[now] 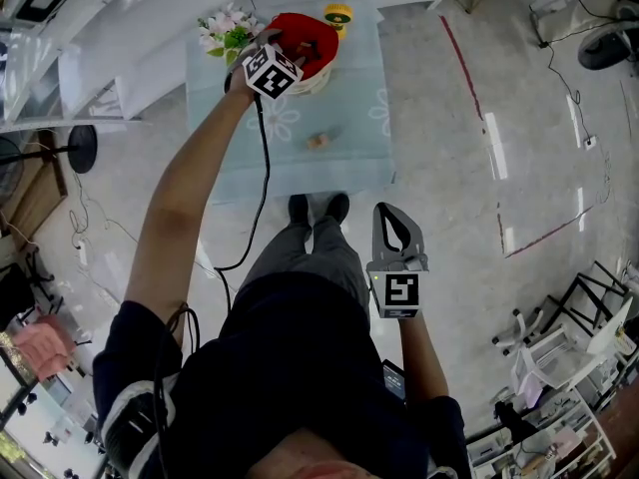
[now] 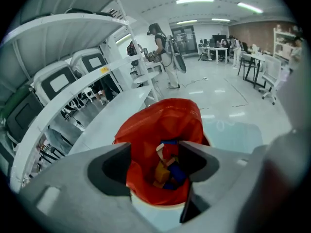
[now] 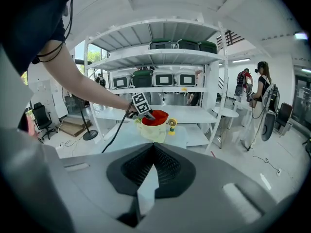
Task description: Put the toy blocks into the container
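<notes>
A pale bucket lined with a red bag (image 1: 312, 36) serves as the container and stands at the far side of the pale blue table (image 1: 344, 163). My left gripper (image 1: 288, 54) hangs right over its mouth. In the left gripper view the jaws (image 2: 155, 154) stand open with nothing between the pads. Below them the red container (image 2: 167, 118) holds several toy blocks (image 2: 167, 173), yellow, blue and red. One small tan block (image 1: 319, 142) lies on the table nearer me. My right gripper (image 1: 396, 230) is held low by my body, off the table, shut and empty (image 3: 153, 147).
Artificial flowers (image 1: 225, 30) and a small yellow fan (image 1: 337, 13) flank the container (image 3: 154, 120). White shelving (image 1: 100, 63) runs along the left. A round-based stand (image 1: 80, 148) sits on the floor at left. A black cable (image 1: 262, 178) trails from the left gripper.
</notes>
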### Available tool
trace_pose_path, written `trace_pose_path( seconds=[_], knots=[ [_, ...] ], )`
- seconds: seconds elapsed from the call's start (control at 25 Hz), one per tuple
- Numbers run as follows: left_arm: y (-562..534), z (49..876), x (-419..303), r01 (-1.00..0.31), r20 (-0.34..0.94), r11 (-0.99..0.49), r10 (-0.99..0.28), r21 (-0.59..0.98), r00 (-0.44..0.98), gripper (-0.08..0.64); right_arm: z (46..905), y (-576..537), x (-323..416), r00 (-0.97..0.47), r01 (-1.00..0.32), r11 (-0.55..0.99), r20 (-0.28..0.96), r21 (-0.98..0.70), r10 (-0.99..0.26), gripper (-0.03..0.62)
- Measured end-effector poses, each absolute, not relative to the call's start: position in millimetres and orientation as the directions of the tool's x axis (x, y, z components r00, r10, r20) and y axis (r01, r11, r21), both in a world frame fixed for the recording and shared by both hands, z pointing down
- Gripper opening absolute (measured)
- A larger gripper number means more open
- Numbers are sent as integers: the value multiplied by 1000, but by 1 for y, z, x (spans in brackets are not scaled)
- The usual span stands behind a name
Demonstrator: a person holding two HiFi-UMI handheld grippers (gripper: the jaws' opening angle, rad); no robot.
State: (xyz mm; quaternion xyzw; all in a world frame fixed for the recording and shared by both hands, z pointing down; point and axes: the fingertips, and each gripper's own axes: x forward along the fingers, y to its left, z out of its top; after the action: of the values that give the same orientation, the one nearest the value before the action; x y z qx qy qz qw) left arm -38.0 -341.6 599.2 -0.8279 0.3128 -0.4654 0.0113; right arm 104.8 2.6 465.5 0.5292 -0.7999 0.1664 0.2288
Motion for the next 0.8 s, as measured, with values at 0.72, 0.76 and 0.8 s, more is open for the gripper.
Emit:
trace_pose_path(
  seconds=[0.72,0.76,0.8],
  knots=[
    [-303,525,-34,-577,578,-761,-624,-298,526,342,458,1,94,-354,-916,401,526,-28,-773,-3],
    [-299,520,-34,-582,566,-759,-628,-292,534,342,458,0,94,-353,-916,400,525,-27,-775,-3],
    [-294,515,-34,-586,554,-758,-630,-287,544,342,458,1,94,-352,-916,401,527,-23,-773,-3]
  ],
)
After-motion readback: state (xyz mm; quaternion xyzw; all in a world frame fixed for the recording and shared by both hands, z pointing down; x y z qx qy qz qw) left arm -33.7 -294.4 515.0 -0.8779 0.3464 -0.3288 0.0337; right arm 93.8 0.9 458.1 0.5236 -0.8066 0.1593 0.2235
